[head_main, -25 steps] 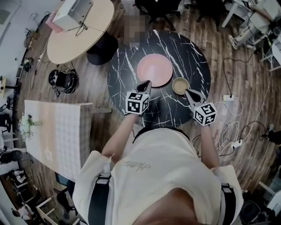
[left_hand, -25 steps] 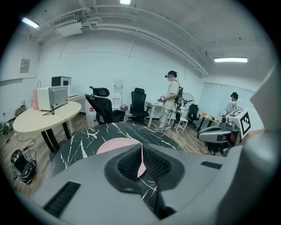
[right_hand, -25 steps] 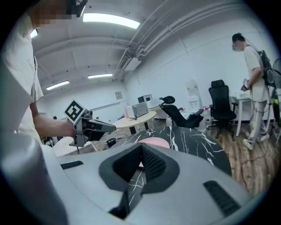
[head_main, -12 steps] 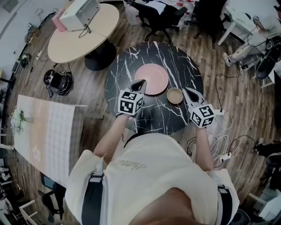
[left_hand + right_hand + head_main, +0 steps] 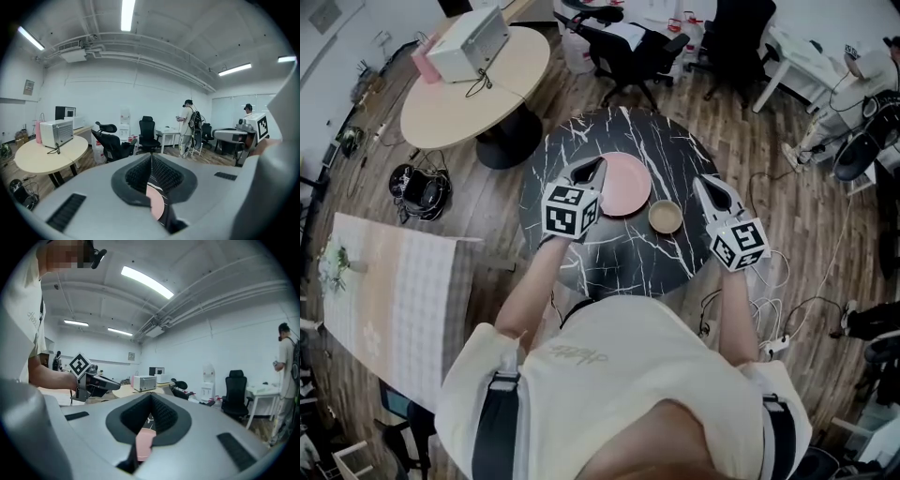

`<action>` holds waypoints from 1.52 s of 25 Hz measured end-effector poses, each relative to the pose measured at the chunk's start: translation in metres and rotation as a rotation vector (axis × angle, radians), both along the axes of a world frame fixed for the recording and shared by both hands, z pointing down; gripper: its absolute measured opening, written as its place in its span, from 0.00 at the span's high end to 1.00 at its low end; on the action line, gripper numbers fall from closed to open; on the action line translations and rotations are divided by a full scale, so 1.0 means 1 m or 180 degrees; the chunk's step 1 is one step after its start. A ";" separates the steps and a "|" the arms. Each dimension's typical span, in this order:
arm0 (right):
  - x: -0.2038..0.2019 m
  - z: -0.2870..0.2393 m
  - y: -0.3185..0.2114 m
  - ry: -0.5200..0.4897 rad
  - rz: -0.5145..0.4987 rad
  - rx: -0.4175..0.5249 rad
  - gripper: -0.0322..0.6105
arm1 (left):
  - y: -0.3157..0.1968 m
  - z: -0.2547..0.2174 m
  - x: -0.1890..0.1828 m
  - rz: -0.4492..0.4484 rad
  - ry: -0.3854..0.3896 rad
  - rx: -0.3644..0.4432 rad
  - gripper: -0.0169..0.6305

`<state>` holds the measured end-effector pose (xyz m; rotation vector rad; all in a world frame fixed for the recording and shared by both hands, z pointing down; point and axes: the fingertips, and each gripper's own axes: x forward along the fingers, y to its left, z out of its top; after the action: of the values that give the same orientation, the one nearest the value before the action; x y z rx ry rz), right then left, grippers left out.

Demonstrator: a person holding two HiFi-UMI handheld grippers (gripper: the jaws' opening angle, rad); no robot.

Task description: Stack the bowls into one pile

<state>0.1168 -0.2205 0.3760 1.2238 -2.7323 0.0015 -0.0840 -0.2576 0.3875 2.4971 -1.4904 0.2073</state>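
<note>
A wide pink bowl (image 5: 625, 185) and a small tan bowl (image 5: 665, 217) sit side by side on the round black marble table (image 5: 609, 253). My left gripper (image 5: 598, 165) hangs in the air over the pink bowl's left edge, jaws shut and empty. My right gripper (image 5: 701, 182) floats to the right of the tan bowl, also shut with nothing in it. In the left gripper view the closed jaws (image 5: 151, 157) point out across the room, with a sliver of the pink bowl (image 5: 157, 206) below them. The right gripper view shows its shut jaws (image 5: 151, 405) and the left gripper (image 5: 96, 382) beyond.
A round beige table (image 5: 450, 108) with a white box (image 5: 473, 42) stands at the upper left. Black office chairs (image 5: 623, 42) are behind the marble table. Cables and a power strip (image 5: 783, 309) lie on the wood floor at right. A patterned cloth (image 5: 394, 291) is at left.
Both grippers have risen from near the table top and now point out nearly level. The bowls have not moved on the table.
</note>
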 end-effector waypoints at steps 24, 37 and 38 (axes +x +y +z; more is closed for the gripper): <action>0.003 -0.074 0.001 -0.0253 0.0257 0.0497 0.94 | 0.003 -0.073 0.025 0.0240 0.0053 0.0520 0.94; 0.013 -0.047 0.000 -0.0234 0.0236 0.0291 0.94 | 0.001 -0.057 0.014 0.0149 0.0034 0.0431 0.93; 0.012 -0.047 -0.001 -0.0234 0.0231 0.0280 0.94 | 0.001 -0.058 0.014 0.0152 0.0039 0.0441 0.93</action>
<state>0.1292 -0.2212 0.3290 1.3723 -2.7756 -0.0677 -0.0699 -0.2564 0.3297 2.6387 -1.4891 0.0996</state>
